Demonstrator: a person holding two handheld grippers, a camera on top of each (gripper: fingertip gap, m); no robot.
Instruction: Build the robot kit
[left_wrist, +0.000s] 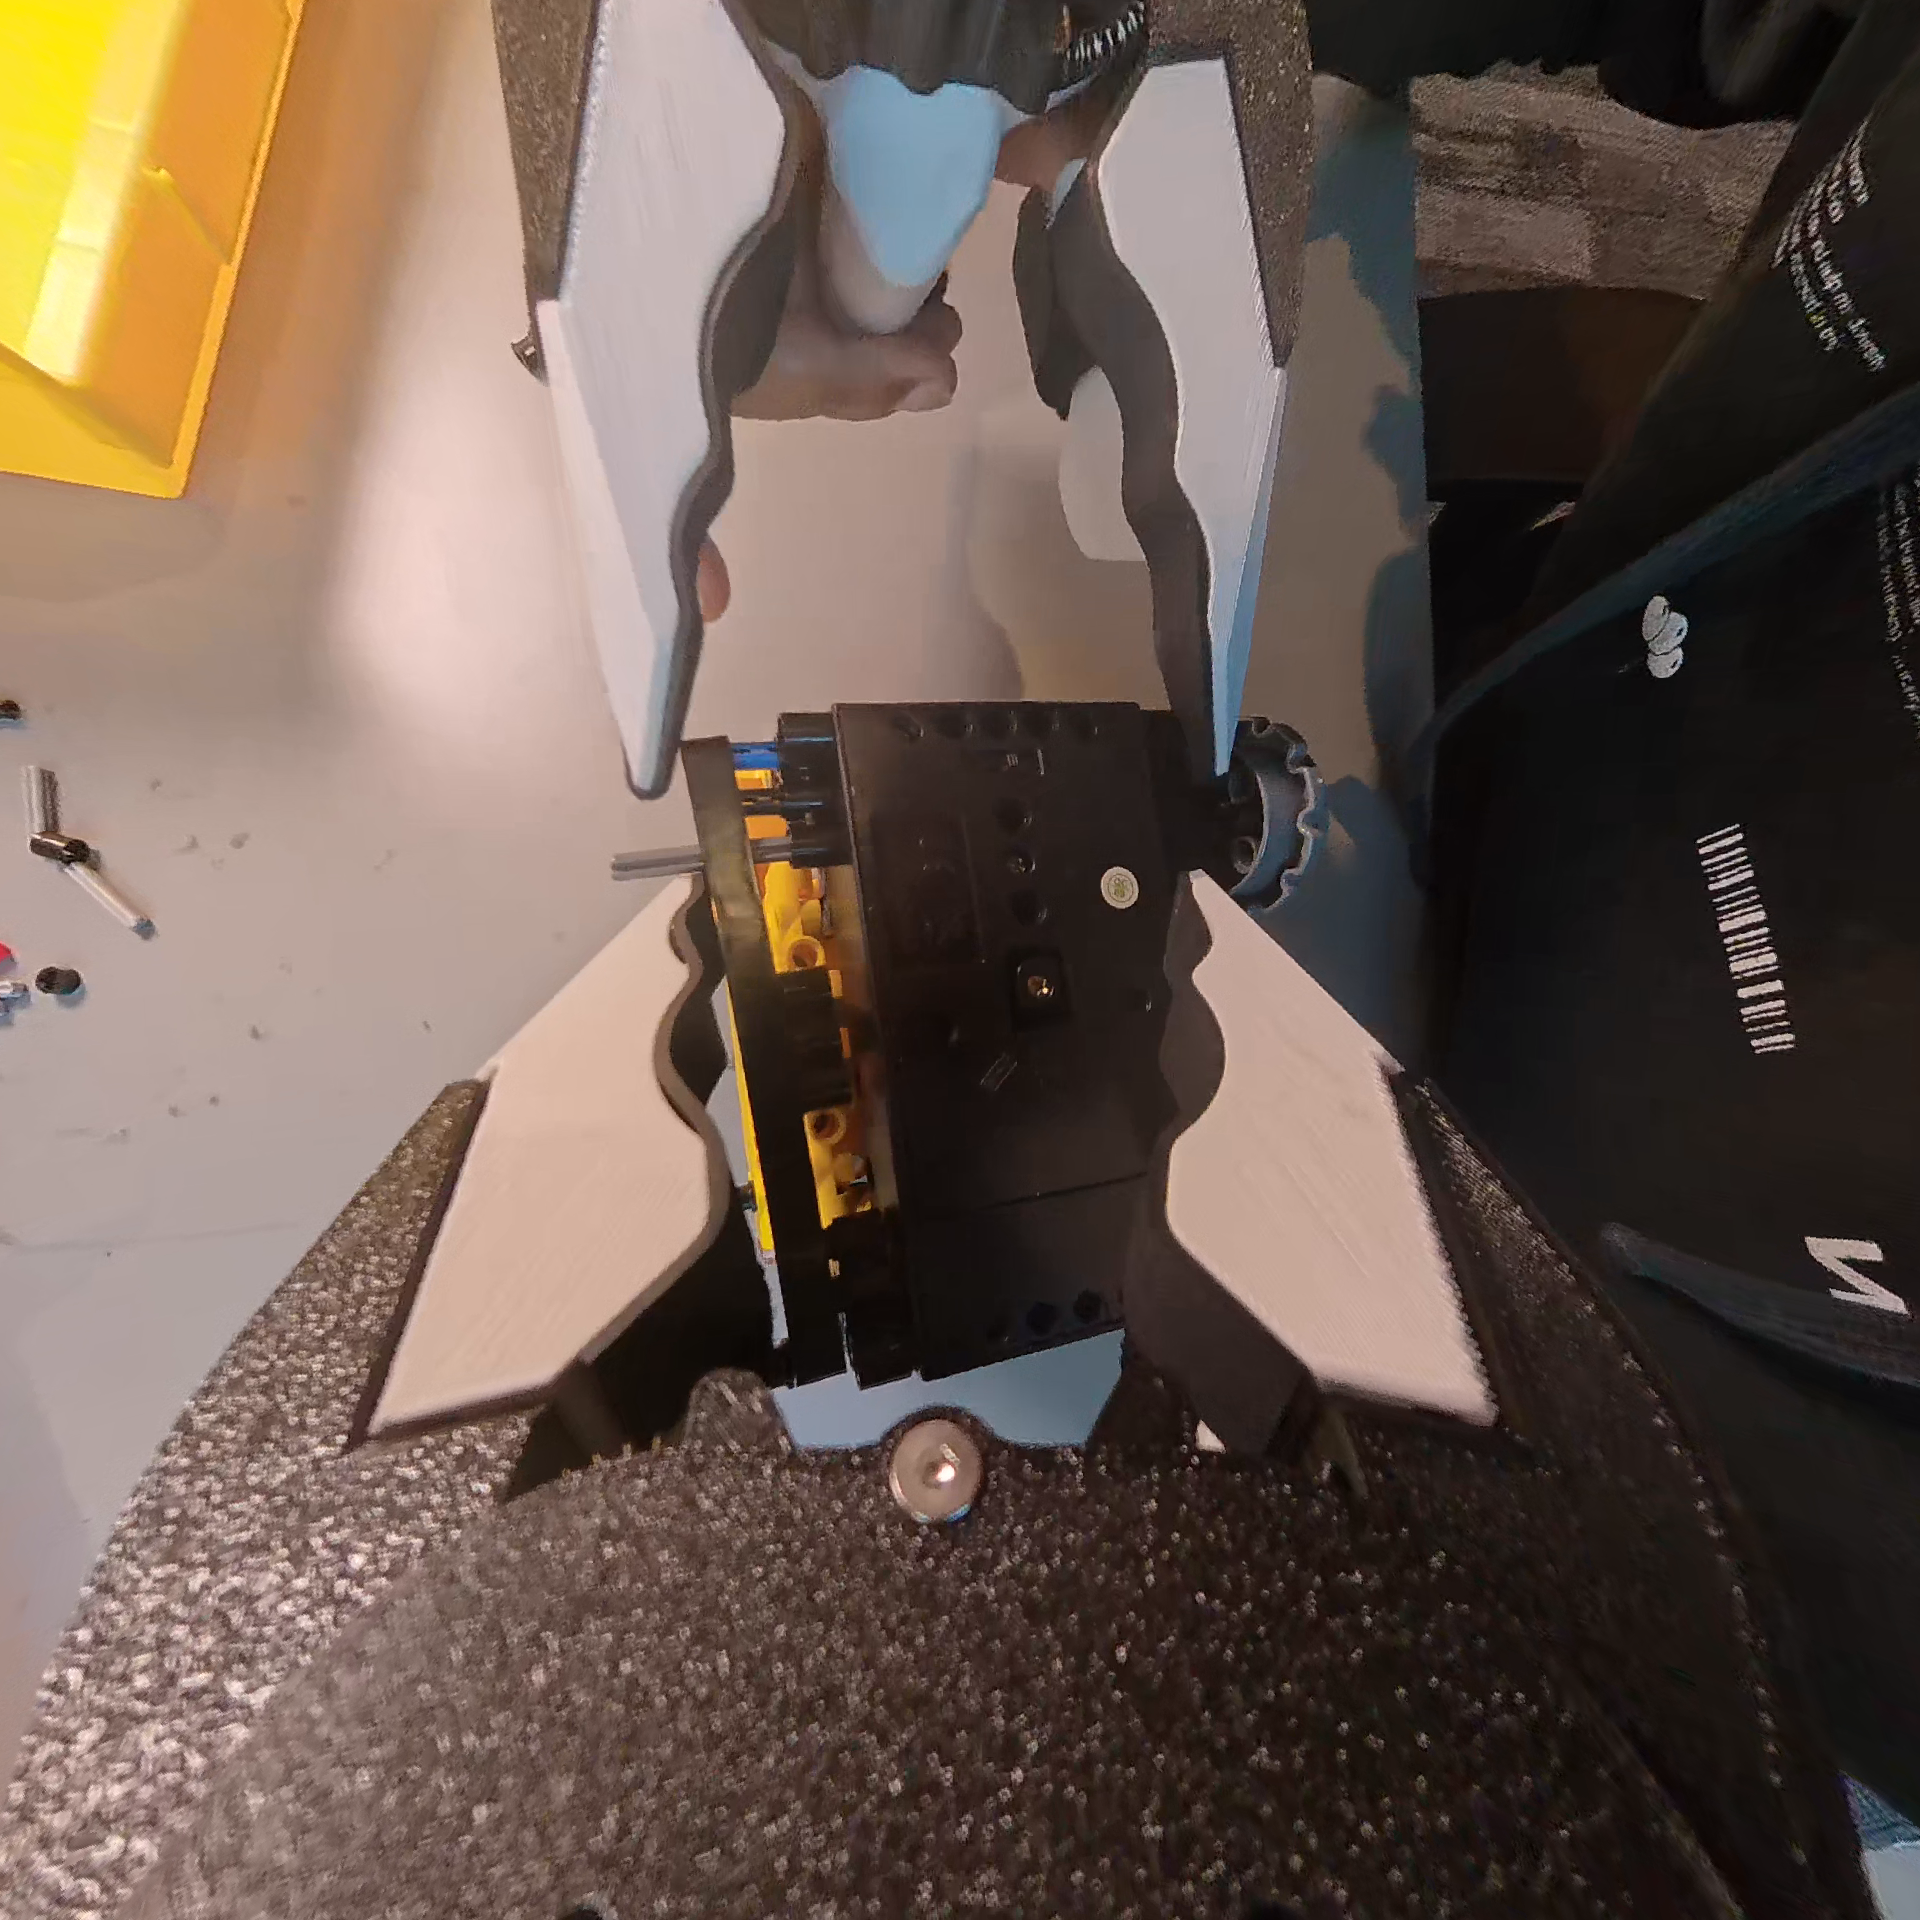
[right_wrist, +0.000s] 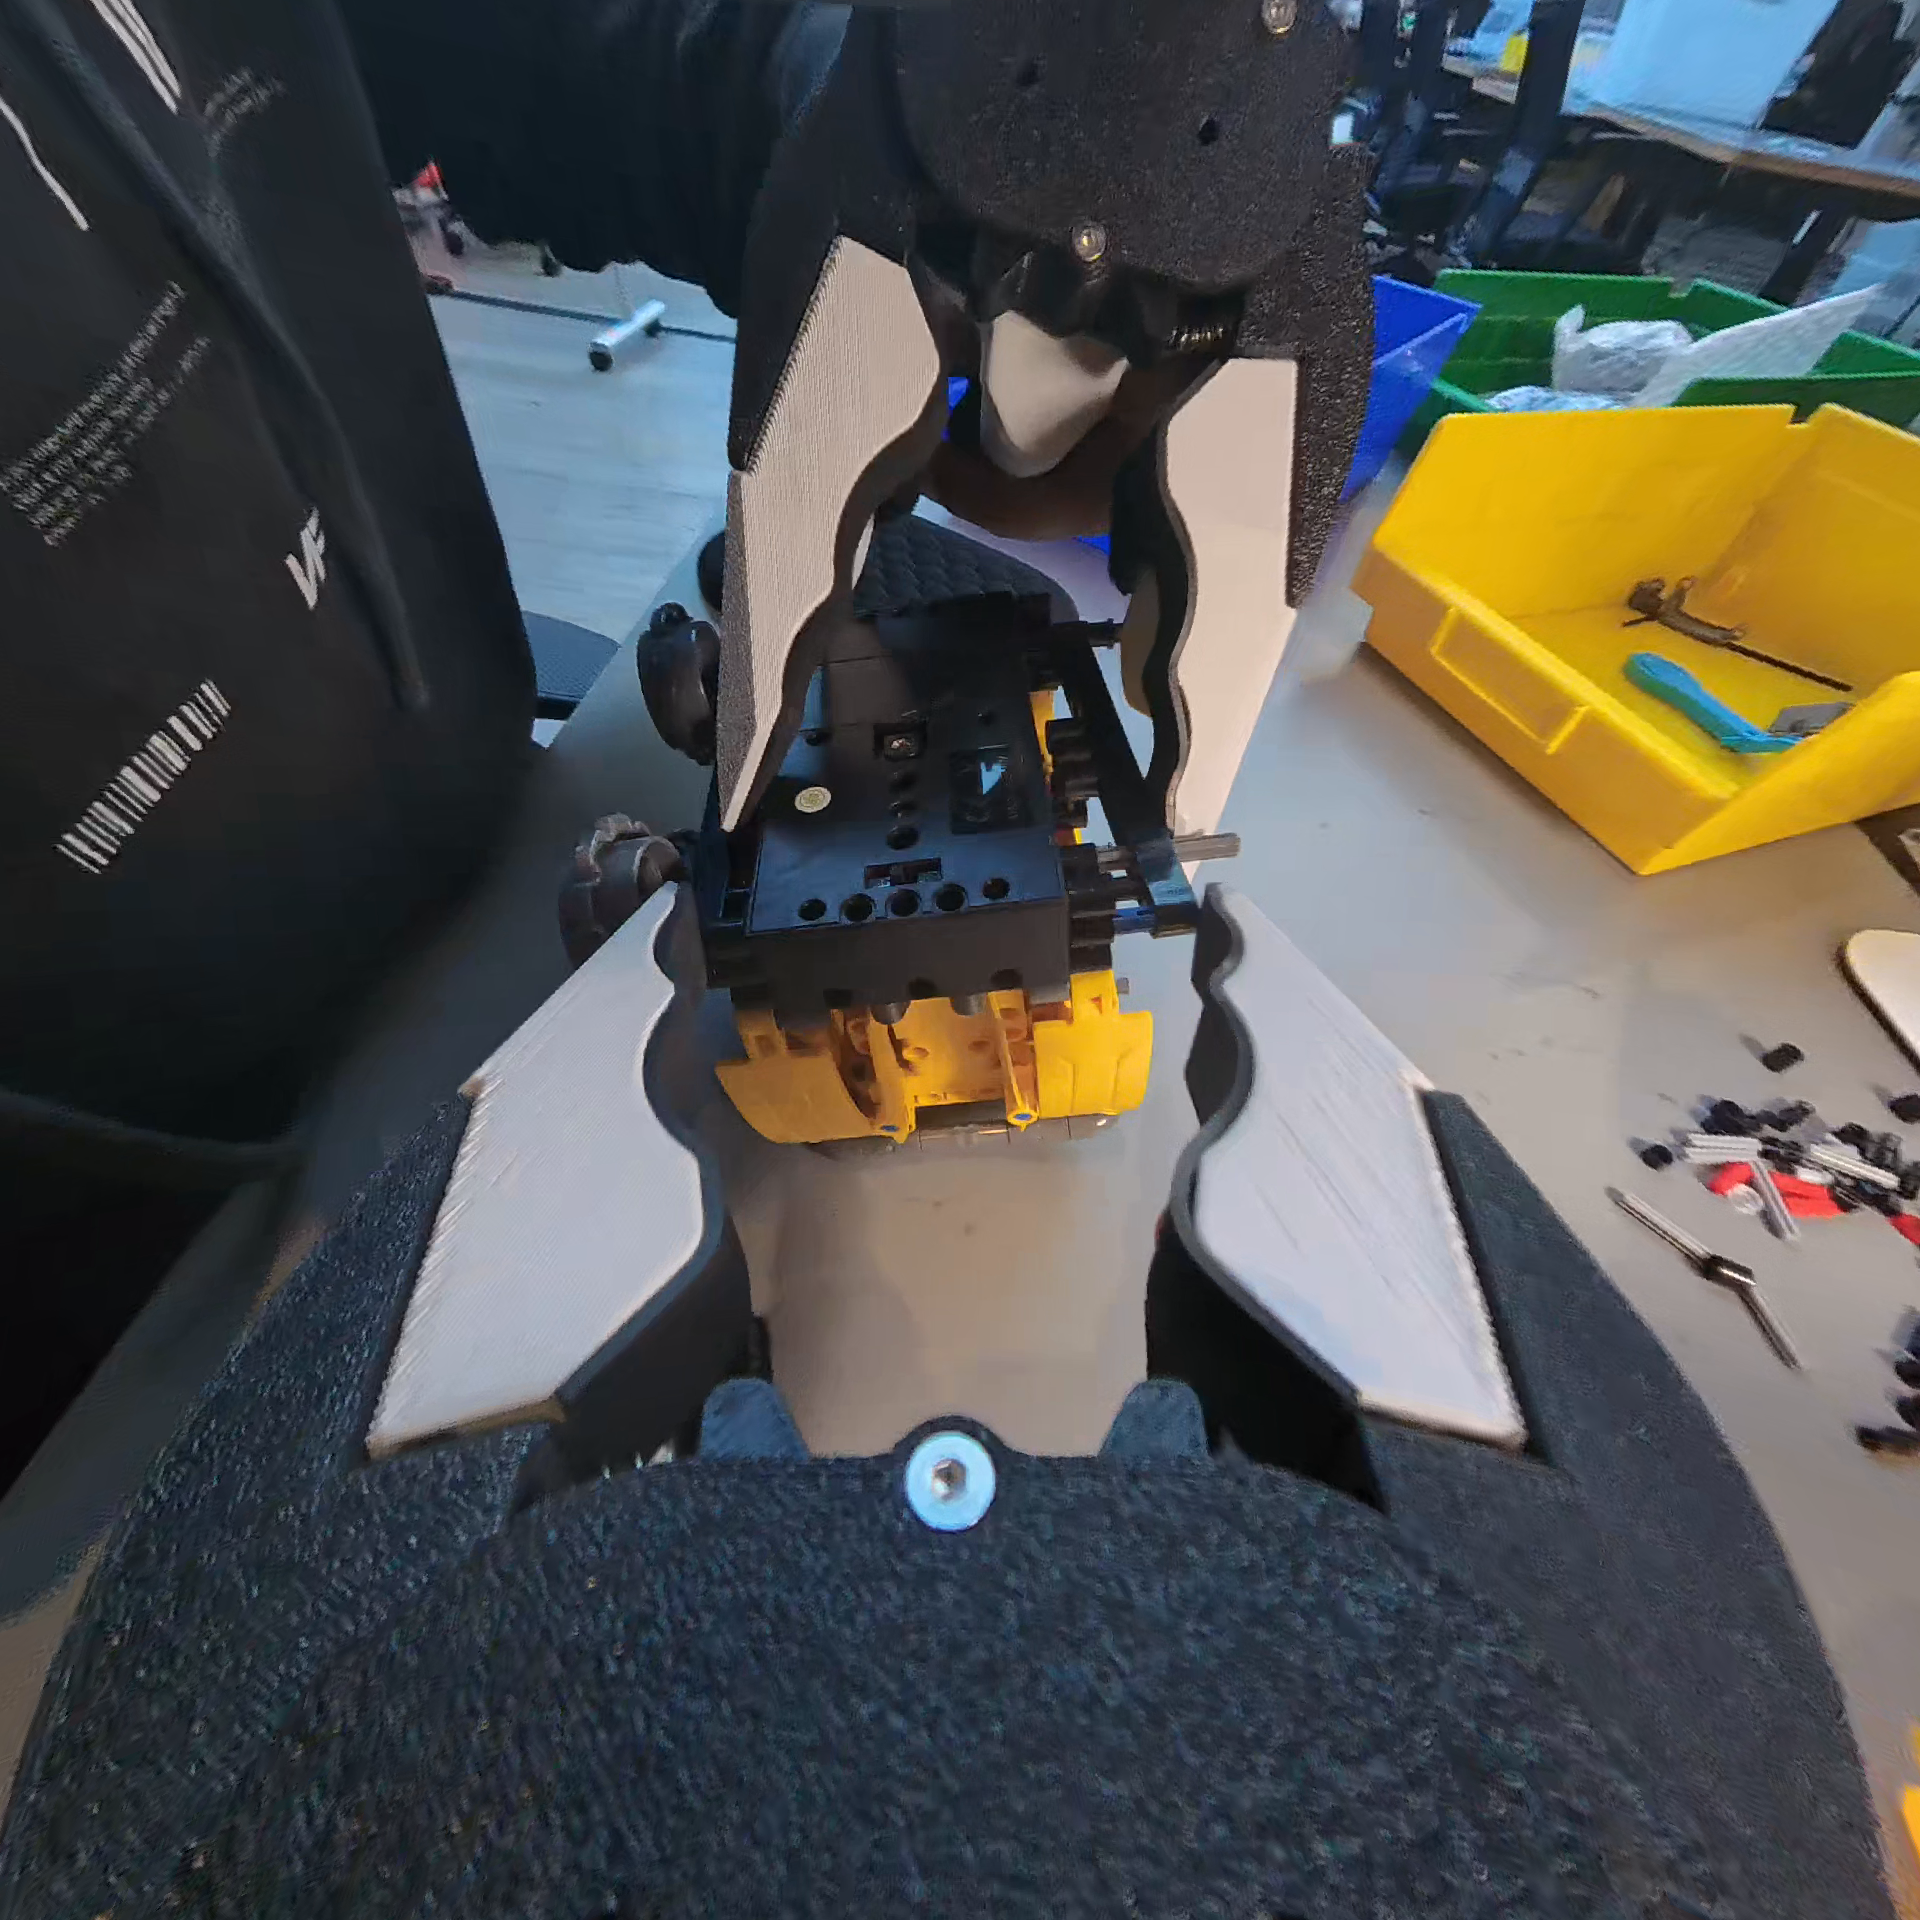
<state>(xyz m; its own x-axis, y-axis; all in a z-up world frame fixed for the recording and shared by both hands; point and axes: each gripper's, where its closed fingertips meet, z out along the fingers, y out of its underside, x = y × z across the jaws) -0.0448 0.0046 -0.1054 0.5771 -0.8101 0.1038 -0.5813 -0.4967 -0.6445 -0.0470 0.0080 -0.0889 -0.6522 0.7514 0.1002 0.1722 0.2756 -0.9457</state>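
A brick-built vehicle model (left_wrist: 987, 987), with a black block on a yellow body, sits between both grippers; it also shows in the right wrist view (right_wrist: 904, 904). My left gripper (left_wrist: 940, 904) is shut on the model's sides, fingers (left_wrist: 582, 1195) pressed against its flanks; it comes in from the top in the right wrist view (right_wrist: 956, 810). My right gripper (right_wrist: 940, 914) faces it, jaws wide, fingertips straddling the model's near end with small gaps. In the left wrist view the right gripper (left_wrist: 940, 774) has one tip by a black wheel (left_wrist: 1273, 821). A grey axle (right_wrist: 1210, 844) sticks out sideways.
The grey table (right_wrist: 1403, 987) holds a yellow bin (right_wrist: 1507, 644) with tools to the right, green bins (right_wrist: 1662, 322) and a blue bin (right_wrist: 1413, 353) behind. Loose small pins and axles (right_wrist: 1787, 1164) lie at the right. A person in a black hoodie (right_wrist: 208, 623) stands close on the left.
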